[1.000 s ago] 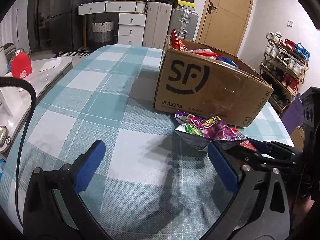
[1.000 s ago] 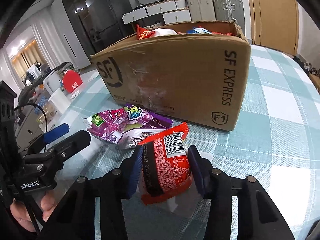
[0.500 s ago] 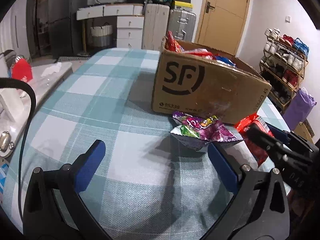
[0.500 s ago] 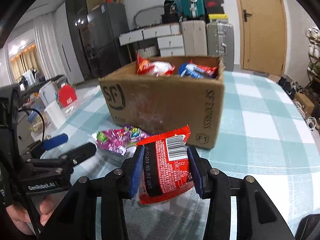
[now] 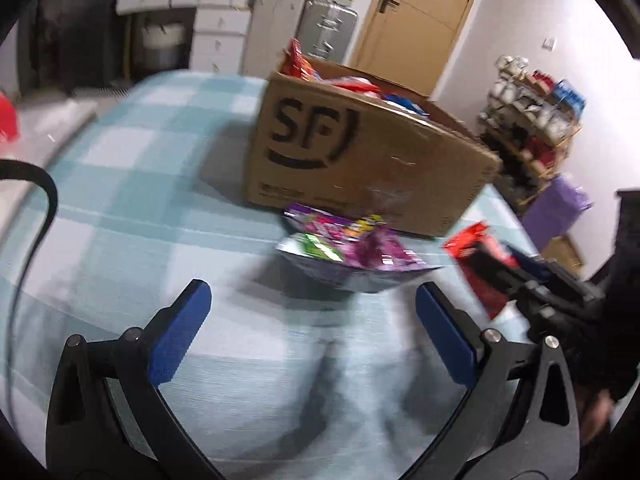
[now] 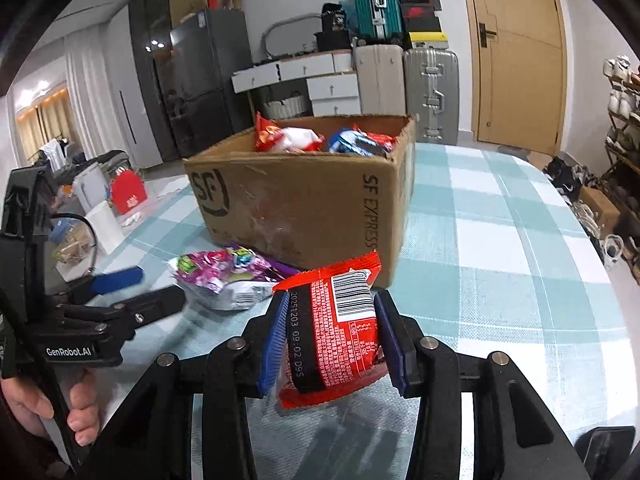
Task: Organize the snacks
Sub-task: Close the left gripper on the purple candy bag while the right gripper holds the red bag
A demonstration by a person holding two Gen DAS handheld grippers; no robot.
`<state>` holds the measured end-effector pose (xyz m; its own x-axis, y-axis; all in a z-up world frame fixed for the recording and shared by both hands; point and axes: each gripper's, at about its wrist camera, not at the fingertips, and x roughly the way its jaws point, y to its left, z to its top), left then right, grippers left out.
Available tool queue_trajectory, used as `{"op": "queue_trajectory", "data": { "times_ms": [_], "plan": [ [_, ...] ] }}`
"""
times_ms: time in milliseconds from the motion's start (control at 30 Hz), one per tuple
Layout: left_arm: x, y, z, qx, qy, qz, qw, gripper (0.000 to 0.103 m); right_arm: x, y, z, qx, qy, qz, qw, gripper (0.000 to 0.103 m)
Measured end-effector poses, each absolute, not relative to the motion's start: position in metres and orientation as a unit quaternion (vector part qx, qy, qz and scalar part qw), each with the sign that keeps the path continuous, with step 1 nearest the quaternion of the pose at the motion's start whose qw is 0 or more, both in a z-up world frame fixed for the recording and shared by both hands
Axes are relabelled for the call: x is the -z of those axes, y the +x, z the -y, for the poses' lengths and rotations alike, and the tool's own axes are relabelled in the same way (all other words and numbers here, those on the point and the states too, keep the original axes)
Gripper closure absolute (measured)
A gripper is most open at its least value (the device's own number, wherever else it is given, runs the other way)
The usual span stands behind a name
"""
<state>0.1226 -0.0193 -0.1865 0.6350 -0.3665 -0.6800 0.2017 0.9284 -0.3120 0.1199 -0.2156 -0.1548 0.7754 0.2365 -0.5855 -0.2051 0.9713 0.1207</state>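
From my right wrist camera I see the right claw (image 6: 330, 340) clamped on a red foil snack packet with a white barcode (image 6: 336, 332), its blue pads pressed to both sides and the packet lifted clear of the table with the teal-and-white check cloth (image 6: 500, 248). That view alone looks into the open brown cardboard box printed SF EXPRESS (image 6: 304, 204), where red, white and blue wrapped snacks (image 6: 320, 138) lie, and it alone shows a bare hand (image 6: 60, 412) around the left tool's handle. The left wrist camera, blurred, shows the left claw (image 5: 312, 332) with its blue pads spread wide and nothing between them, above the cloth.

A purple and green crinkled snack bag (image 6: 224, 280) lies on the cloth against the foot of the box's near wall, between the two claws. The cloth on the box's right side is bare out to the table's curved right edge. The box's near right corner stands just beyond the held packet.

Past the table's far edge stand suitcases (image 6: 404, 80), white drawers and a wooden door (image 6: 516, 52); a shoe rack (image 5: 532, 120) stands off the right edge.
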Motion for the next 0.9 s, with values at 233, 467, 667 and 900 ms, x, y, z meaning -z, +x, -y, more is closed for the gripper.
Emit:
{"op": "queue_trajectory", "data": {
  "times_ms": [233, 467, 667, 900],
  "plan": [
    [0.185, 0.147, 0.039, 0.170, -0.093, -0.412, 0.890, 0.001, 0.159, 0.126, 0.209, -0.135, 0.029, -0.322, 0.937, 0.059],
    [0.191, 0.178, 0.057, 0.171, -0.092, -0.435, 0.879, 0.001, 0.163, 0.129, 0.219, -0.142, 0.065, -0.330, 0.931, 0.059],
    [0.196, 0.199, 0.068, 0.172, -0.090, -0.441, 0.876, 0.001, 0.167, 0.133, 0.226, -0.150, 0.089, -0.338, 0.925, 0.059],
    [0.190, 0.206, 0.072, 0.185, -0.094, -0.412, 0.887, 0.020, 0.169, 0.134, 0.231, -0.156, 0.109, -0.340, 0.921, 0.059]
  ]
}}
